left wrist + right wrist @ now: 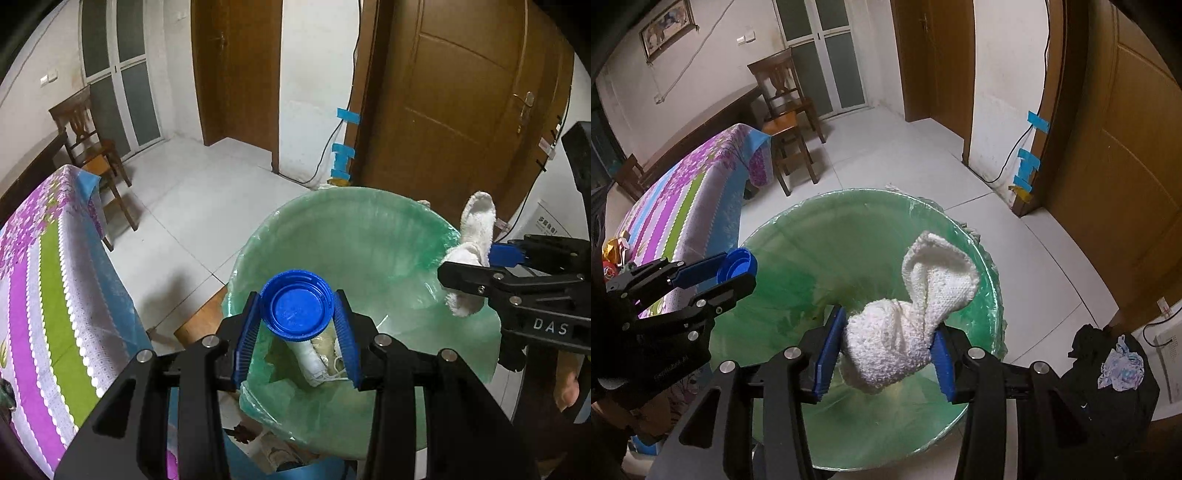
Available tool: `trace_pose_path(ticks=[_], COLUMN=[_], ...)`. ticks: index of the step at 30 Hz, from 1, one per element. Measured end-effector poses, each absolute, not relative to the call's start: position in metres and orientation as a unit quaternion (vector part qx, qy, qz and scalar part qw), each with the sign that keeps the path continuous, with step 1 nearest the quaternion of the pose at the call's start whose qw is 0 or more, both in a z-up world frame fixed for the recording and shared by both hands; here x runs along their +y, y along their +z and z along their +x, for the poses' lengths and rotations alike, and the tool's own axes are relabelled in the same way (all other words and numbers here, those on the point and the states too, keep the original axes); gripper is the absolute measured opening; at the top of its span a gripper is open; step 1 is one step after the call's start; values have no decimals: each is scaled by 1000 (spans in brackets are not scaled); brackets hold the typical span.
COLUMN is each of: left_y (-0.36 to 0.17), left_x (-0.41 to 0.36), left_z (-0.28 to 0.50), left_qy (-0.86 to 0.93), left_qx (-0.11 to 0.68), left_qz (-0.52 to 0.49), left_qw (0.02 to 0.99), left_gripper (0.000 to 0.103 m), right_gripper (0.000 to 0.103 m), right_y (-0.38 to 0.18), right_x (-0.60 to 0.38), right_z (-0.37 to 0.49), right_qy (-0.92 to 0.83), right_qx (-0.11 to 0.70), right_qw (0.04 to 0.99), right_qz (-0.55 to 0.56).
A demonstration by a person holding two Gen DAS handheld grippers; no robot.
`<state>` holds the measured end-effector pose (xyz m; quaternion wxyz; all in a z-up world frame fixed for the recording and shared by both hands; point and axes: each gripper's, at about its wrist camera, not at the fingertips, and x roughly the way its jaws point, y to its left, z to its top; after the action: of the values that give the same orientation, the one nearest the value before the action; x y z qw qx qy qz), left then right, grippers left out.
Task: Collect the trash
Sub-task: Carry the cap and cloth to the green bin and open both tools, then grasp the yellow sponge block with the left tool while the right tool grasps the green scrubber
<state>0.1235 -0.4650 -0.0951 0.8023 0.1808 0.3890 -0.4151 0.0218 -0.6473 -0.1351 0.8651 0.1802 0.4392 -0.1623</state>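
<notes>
Trash is poised over the bin [369, 229] — a round container lined with a green plastic bag, standing on the tiled floor beside a bench [44, 280] covered in a flowered cloth. The left hand-held gripper [297, 314] clenches a blue bottle cap [295, 304] between its blue pads, directly above the bin's mouth, where earlier scraps already lie at the bottom. The right hand-held gripper [884, 339] has a crumpled white cloth [912, 314] between its pads, also over the open bag; the left pad looks barely in contact with it, so I judge the grip is slackening and cannot say for sure that the cloth is held firmly.

The step in hand looks like the drop: both items are carried to the bin and hang over it. Next, each gripper needs to spread its pads fully so the cap and cloth fall inside the liner — the cloth is soft and may cling to a pad, so a small shake could be needed.
</notes>
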Motion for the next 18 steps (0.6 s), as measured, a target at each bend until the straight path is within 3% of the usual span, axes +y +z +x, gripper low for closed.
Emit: trace_pose_path(ticks=[1,4,11,18], left_y=[-94,-90,-81,-57], left_x=[-465,-463,-455,-419], left_z=[124,123,118,102], left_qy=[-414,-409,-413,-418], left_qx=[391,384,378,353], left_qz=[179,174,167,164], left_qw=[802,809,811,821], left_gripper=[44,58,63,70], right_gripper=[64,69,72,89], right_y=[-134,-129,-116,-77], right_x=[-650,-652,-649,-615], right_z=[19,13,-3,-38], right_qy=[-162,-169,-177,-179], right_qx=[435,421,401,326], right_qw=[867,871,880,914], right_qz=[182,186,184,162])
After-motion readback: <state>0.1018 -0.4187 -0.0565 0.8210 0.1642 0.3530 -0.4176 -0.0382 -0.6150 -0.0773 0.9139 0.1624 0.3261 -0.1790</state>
